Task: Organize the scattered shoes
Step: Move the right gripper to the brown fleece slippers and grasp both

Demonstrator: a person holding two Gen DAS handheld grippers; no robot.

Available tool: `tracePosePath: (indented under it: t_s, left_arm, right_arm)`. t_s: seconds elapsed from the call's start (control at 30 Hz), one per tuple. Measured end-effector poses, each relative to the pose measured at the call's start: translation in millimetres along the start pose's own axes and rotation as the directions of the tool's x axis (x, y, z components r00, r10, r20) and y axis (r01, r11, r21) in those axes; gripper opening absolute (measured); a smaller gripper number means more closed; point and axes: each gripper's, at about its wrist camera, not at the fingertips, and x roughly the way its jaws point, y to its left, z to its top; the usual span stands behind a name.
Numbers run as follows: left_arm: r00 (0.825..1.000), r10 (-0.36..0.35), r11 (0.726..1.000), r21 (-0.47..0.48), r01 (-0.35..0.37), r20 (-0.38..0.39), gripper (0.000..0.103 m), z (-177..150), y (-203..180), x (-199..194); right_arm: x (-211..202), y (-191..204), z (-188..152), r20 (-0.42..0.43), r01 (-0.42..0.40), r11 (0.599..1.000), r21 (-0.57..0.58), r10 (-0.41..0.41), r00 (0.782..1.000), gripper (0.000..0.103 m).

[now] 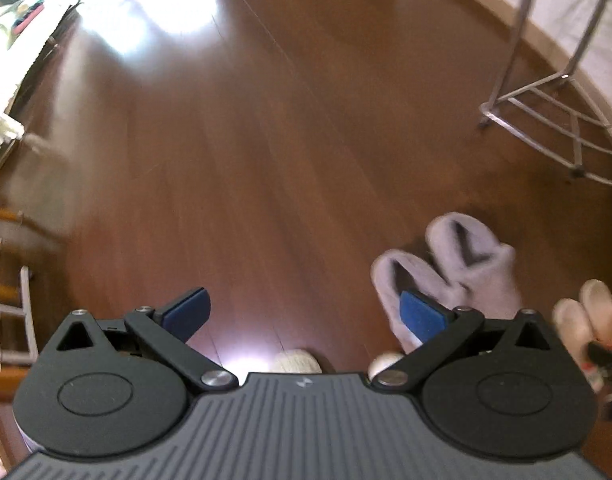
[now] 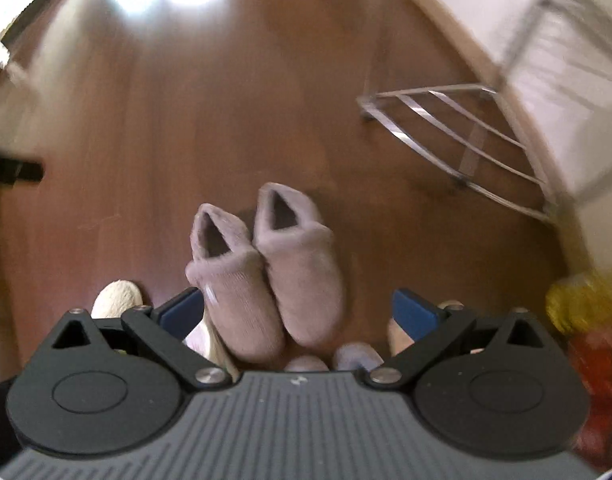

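Both my claws are spread wide, holding nothing. The grey slippers [image 2: 266, 272] sit side by side on the wood floor [image 2: 166, 128], straight ahead of my right gripper [image 2: 298, 312], long axes along my reach, toes toward me. From my left gripper [image 1: 302, 312] they lie off right, so the right hand looks nearer.

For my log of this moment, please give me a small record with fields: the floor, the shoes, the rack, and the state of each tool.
floor: brown wood floor, sun glare at the far end
grey slippers: a fuzzy pair side by side on the floor, touching, toes toward the camera
cream slipper: one toe showing left of the grey pair
other shoes: pale pair at the right edge, blurred
rack: metal rack near the wall, no shoes visible on it
left tool: open, holding nothing
right tool: open, above the grey pair
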Motion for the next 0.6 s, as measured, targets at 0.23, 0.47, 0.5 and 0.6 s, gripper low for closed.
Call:
tracePosePath:
  t_s: [0.23, 0.47, 0.5, 0.6]
  left_arm:
    - [0.999, -0.029, 0.998, 0.062, 0.032, -0.037, 0.102, 10, 3, 117]
    - [0.99, -0.047, 0.998, 0.023, 0.05, -0.135, 0.102, -18, 7, 186]
    - [0.989, -0.044, 0.998, 0.027, 0.048, -0.143, 0.102, -21, 5, 188]
    - [0.985, -0.03, 0.998, 0.057, 0.04, -0.167, 0.102, -32, -5, 191]
  right_arm:
    - [173, 52, 22, -0.039, 0.021, 0.977, -0.21, -0.03, 0.999, 0.099]
    - [283, 57, 2, -0.147, 0.06, 0.955, -0.289, -0.106, 0.983, 0.094]
    - [293, 58, 1, -0.151, 0.058, 0.95, -0.307, -0.109, 0.982, 0.076]
    - [313, 53, 5, -0.183, 0.003, 0.967, -0.255, -0.051, 0.982, 0.04]
